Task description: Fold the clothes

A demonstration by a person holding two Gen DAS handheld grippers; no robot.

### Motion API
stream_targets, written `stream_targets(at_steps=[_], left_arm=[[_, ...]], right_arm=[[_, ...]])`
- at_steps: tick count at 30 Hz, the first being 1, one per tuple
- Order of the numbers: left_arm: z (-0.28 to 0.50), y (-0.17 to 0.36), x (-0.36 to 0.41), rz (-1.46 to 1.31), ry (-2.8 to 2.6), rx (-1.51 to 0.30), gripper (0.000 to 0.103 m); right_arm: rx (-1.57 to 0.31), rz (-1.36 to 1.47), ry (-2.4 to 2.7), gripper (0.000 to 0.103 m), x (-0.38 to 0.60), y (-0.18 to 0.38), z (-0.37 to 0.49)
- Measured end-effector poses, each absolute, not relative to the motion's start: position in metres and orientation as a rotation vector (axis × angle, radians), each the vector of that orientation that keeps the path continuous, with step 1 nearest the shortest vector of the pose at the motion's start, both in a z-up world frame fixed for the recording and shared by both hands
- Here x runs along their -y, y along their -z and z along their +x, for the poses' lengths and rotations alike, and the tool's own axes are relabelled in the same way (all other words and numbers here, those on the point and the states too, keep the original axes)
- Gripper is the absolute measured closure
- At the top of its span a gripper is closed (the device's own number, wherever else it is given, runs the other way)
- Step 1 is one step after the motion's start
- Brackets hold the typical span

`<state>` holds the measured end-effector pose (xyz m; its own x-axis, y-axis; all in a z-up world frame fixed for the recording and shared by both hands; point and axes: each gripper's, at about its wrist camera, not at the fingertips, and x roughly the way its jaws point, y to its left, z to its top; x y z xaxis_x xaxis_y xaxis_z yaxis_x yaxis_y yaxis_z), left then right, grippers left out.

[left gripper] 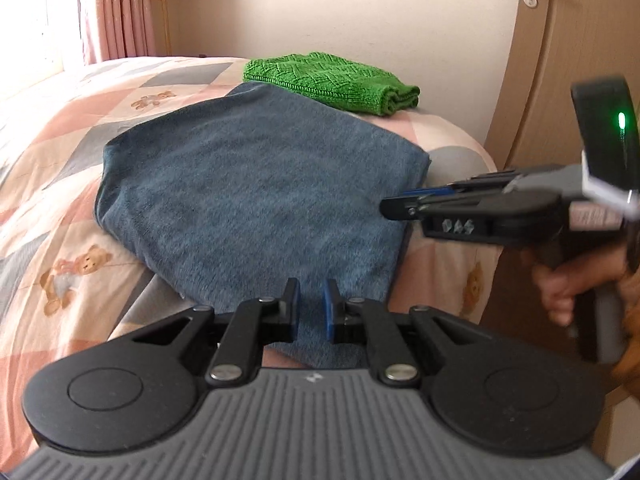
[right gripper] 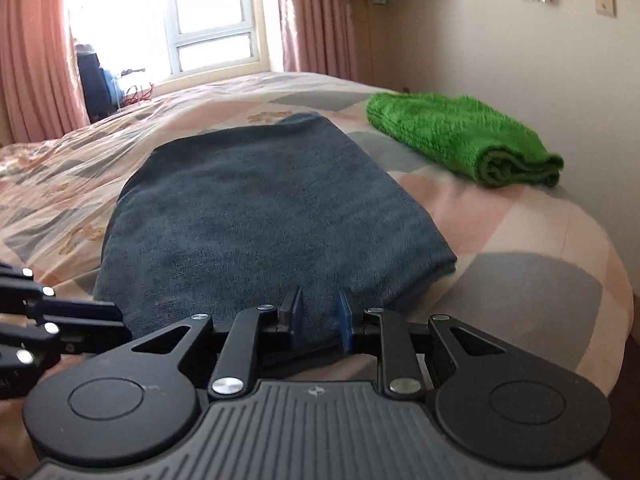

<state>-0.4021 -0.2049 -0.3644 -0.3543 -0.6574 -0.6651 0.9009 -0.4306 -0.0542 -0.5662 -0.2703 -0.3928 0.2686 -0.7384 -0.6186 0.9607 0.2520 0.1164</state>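
Observation:
A blue towel (left gripper: pixel 260 192) (right gripper: pixel 272 208) lies folded flat in a thick rectangle on the bed. My left gripper (left gripper: pixel 312 308) hovers over its near edge, its jaws a narrow gap apart with flat towel showing between them and nothing pinched. My right gripper (right gripper: pixel 320 314) stands the same way at the towel's right-hand edge, slightly open and holding nothing. In the left wrist view the right gripper (left gripper: pixel 394 200) comes in from the right, held by a hand (left gripper: pixel 568 292). The left gripper (right gripper: pixel 120 324) shows at the left edge of the right wrist view.
A folded green towel (left gripper: pixel 332 80) (right gripper: pixel 460 132) sits beyond the blue one, near the wall. The patchwork bedspread (left gripper: pixel 60 160) (right gripper: pixel 520 240) drops off at the bed's right edge. A wooden door (left gripper: pixel 580 60) stands to the right; a window (right gripper: pixel 200 20) with pink curtains lies past the bed.

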Motion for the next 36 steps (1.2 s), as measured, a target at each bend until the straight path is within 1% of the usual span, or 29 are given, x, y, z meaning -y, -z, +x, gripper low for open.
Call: stream_targets(at_steps=[2,3,6,7,8,9,11,14,17,18,19,20,21,23,25,27,28,36], left_arm=[[-0.4,0.364,0.201,0.701,1.925,-0.516,0.094],[-0.4,0.364,0.2,0.702,1.921,-0.517,0.094],[-0.397,0.363,0.194,0.707,1.907,-0.521,0.093],[-0.396,0.363,0.19,0.715,1.89,-0.529,0.092],[-0.394,0.363,0.187,0.722,1.867,-0.543,0.089],[-0.392,0.363,0.185,0.733,1.837,-0.562,0.089],[-0.387,0.364,0.18,0.764,1.77,-0.611,0.087],[-0.375,0.361,0.168,0.775,1.703,-0.673,0.077],[-0.366,0.349,0.151,0.76,1.679,-0.667,0.072],[-0.364,0.344,0.145,0.753,1.672,-0.66,0.067],[-0.361,0.339,0.139,0.745,1.666,-0.652,0.064],[-0.358,0.333,0.134,0.737,1.66,-0.646,0.058],[-0.355,0.327,0.129,0.729,1.654,-0.641,0.054],[-0.351,0.317,0.12,0.718,1.639,-0.632,0.051],[-0.347,0.308,0.11,0.709,1.623,-0.619,0.05],[-0.342,0.301,0.099,0.693,1.618,-0.612,0.044],[-0.34,0.298,0.093,0.686,1.615,-0.612,0.043],[-0.321,0.283,0.059,0.653,1.618,-0.596,0.043]], right_arm=[[-0.504,0.578,1.221,0.079,0.269,0.391,-0.571],[-0.51,0.597,1.233,0.073,0.267,0.391,-0.574],[-0.471,0.673,1.267,0.071,0.249,0.385,-0.583],[-0.448,0.7,1.277,0.069,0.24,0.383,-0.586],[-0.423,0.728,1.288,0.061,0.23,0.383,-0.589],[-0.409,0.755,1.296,0.058,0.22,0.382,-0.59],[-0.401,0.796,1.305,0.058,0.203,0.382,-0.589],[-0.403,0.827,1.304,0.054,0.179,0.38,-0.581],[-0.396,0.828,1.316,0.045,0.158,0.37,-0.574],[-0.392,0.816,1.321,0.042,0.152,0.365,-0.571],[-0.385,0.801,1.324,0.039,0.147,0.358,-0.568],[-0.381,0.786,1.329,0.032,0.143,0.351,-0.565],[-0.381,0.77,1.34,0.025,0.139,0.345,-0.562],[-0.389,0.737,1.363,0.02,0.132,0.332,-0.555],[-0.394,0.714,1.37,0.018,0.125,0.322,-0.548],[-0.401,0.696,1.37,0.015,0.118,0.315,-0.541],[-0.406,0.686,1.37,0.014,0.113,0.312,-0.537],[-0.429,0.635,1.354,0.011,0.083,0.298,-0.512]])
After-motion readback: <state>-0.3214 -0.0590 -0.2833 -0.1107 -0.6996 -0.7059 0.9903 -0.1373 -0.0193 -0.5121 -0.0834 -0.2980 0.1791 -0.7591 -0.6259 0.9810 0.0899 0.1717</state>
